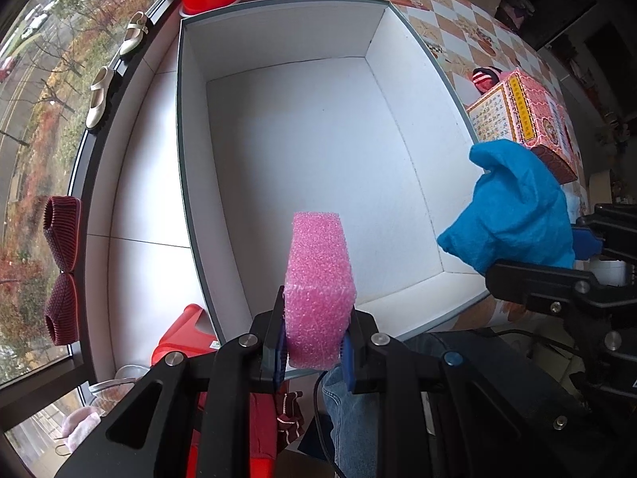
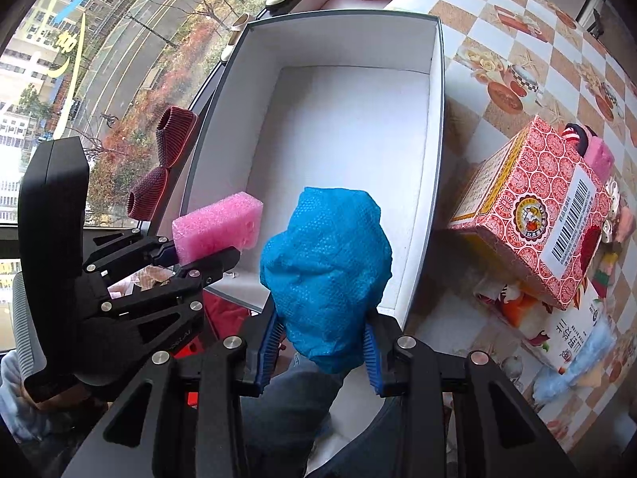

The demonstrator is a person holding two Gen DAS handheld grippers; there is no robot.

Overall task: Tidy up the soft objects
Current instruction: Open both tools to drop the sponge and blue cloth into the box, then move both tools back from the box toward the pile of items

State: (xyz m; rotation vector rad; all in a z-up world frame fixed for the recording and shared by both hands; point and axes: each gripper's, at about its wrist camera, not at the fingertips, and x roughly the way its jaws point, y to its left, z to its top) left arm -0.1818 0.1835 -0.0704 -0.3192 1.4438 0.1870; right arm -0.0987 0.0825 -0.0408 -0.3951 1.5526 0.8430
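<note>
The white-lined box [image 1: 310,151] holds nothing. Above its near edge, the left gripper [image 1: 314,342] clamps one pink foam block [image 1: 318,283]; the right gripper [image 2: 318,350] grips one crumpled blue foam sheet [image 2: 326,271]. Right of the box stands one red patterned carton [image 2: 549,207]. Four shoes line the windowsill [image 1: 131,151] left of the box.

left gripper [image 1: 314,352] clamped, right gripper [image 2: 320,352] clamped
</note>
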